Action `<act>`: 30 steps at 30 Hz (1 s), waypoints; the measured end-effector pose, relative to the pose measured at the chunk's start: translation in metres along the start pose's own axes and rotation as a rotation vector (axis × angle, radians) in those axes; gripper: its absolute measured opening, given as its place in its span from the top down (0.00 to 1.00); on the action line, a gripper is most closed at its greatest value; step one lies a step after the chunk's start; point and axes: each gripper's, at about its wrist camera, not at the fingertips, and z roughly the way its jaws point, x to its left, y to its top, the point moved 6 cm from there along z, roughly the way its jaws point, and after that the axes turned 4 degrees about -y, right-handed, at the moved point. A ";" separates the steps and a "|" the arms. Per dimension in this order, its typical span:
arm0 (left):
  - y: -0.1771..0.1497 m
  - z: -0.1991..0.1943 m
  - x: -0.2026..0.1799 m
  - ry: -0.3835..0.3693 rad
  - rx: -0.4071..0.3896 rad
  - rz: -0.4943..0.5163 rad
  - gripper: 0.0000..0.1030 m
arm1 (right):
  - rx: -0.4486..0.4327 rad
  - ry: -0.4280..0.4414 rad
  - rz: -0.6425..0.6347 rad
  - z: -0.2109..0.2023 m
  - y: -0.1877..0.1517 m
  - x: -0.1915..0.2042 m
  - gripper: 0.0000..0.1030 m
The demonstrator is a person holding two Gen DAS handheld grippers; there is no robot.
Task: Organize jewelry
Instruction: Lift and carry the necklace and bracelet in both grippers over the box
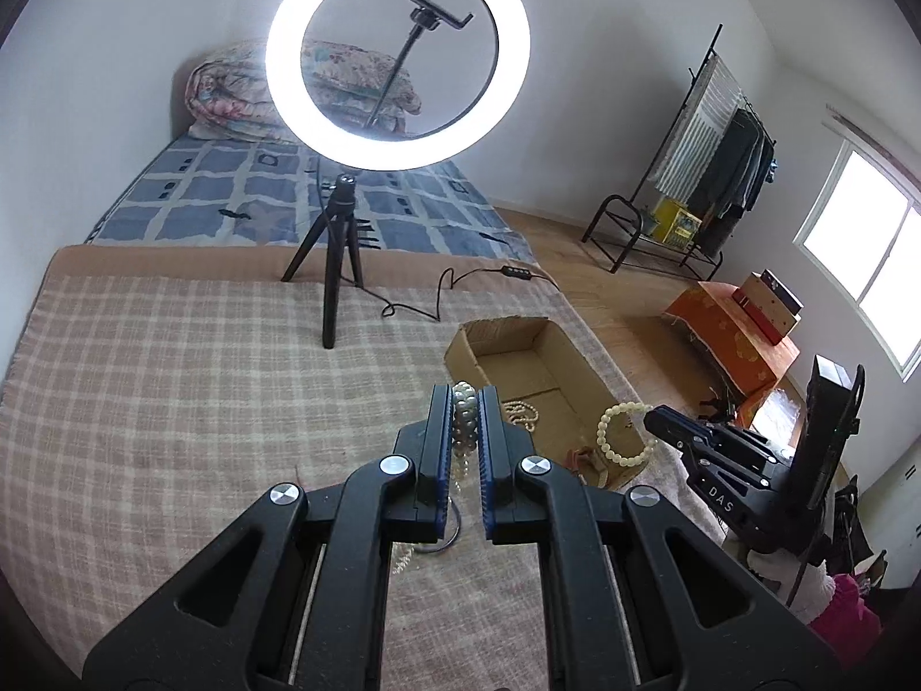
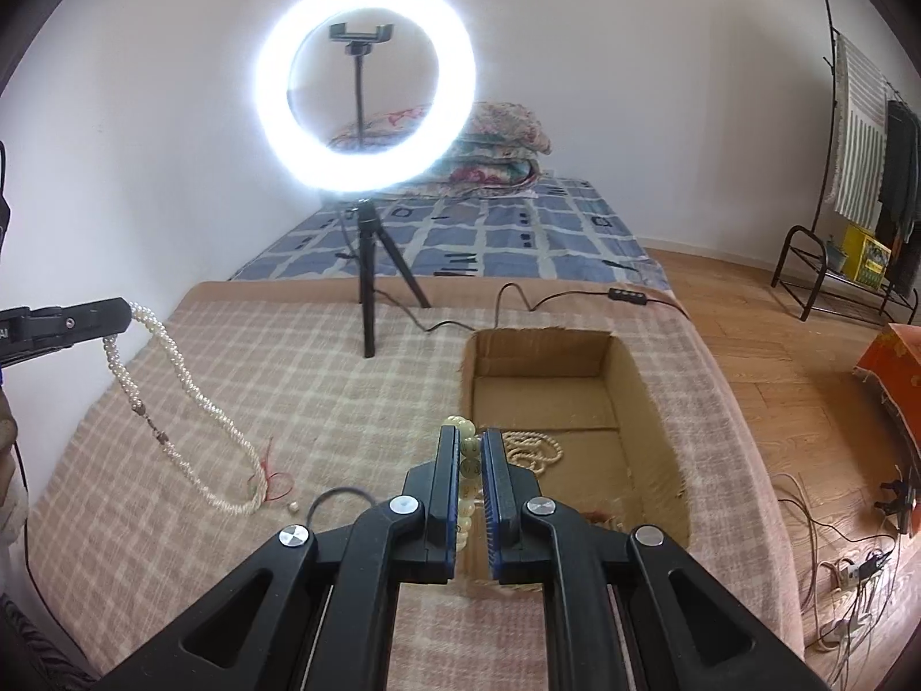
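Fingers of my left gripper pinch the pearl necklace; my right gripper clamps the bead bracelet.

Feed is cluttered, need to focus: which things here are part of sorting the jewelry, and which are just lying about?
Job:
pearl necklace, in left gripper
bead bracelet, in right gripper
cardboard box
necklace in box

Lying about:
ring light
black hair tie
folded quilt
clothes rack
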 end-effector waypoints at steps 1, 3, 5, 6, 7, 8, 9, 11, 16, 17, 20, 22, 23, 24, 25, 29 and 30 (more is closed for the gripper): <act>0.005 0.003 -0.005 -0.007 -0.004 0.005 0.94 | 0.000 -0.006 0.003 0.002 0.001 -0.005 0.95; 0.016 0.013 -0.018 -0.024 -0.009 0.019 0.94 | 0.003 -0.018 0.007 0.008 0.003 -0.014 0.95; 0.026 0.022 -0.031 -0.033 -0.014 0.038 0.94 | 0.008 -0.025 0.017 0.013 0.003 -0.023 0.95; 0.032 0.028 -0.037 -0.038 -0.015 0.048 0.94 | 0.013 -0.025 0.023 0.015 0.003 -0.027 0.95; 0.036 0.034 -0.043 -0.041 -0.016 0.056 0.94 | 0.018 -0.026 0.029 0.019 0.002 -0.031 0.95; 0.041 0.041 -0.049 -0.046 -0.015 0.063 0.94 | 0.022 -0.026 0.032 0.020 0.000 -0.035 0.95; 0.046 0.048 -0.054 -0.052 -0.014 0.070 0.94 | 0.026 -0.025 0.037 0.023 -0.001 -0.039 0.95; 0.053 0.062 -0.064 -0.055 -0.012 0.087 0.94 | 0.034 -0.021 0.042 0.027 -0.004 -0.045 0.95; 0.065 0.101 -0.083 -0.056 0.003 0.115 0.94 | 0.047 -0.024 0.035 0.035 -0.010 -0.055 0.95; 0.068 0.109 -0.086 -0.055 0.006 0.115 0.94 | 0.049 -0.022 0.036 0.036 -0.011 -0.057 0.95; 0.074 0.132 -0.091 -0.062 0.022 0.113 0.94 | 0.057 -0.006 0.043 0.041 -0.015 -0.060 0.95; 0.077 0.147 -0.094 -0.052 0.033 0.123 0.94 | 0.060 0.004 0.040 0.044 -0.017 -0.061 0.95; 0.078 0.153 -0.095 -0.042 0.035 0.131 0.94 | 0.063 0.009 0.038 0.045 -0.019 -0.060 0.95; 0.078 0.161 -0.097 -0.036 0.041 0.137 0.94 | 0.066 0.015 0.035 0.047 -0.020 -0.059 0.95; 0.079 0.167 -0.098 -0.032 0.046 0.139 0.94 | 0.069 0.020 0.033 0.048 -0.022 -0.057 0.95; 0.078 0.193 -0.101 -0.014 0.068 0.153 0.94 | 0.080 0.047 0.028 0.054 -0.026 -0.052 0.95; 0.077 0.198 -0.101 -0.010 0.072 0.157 0.94 | 0.082 0.054 0.025 0.055 -0.027 -0.050 0.95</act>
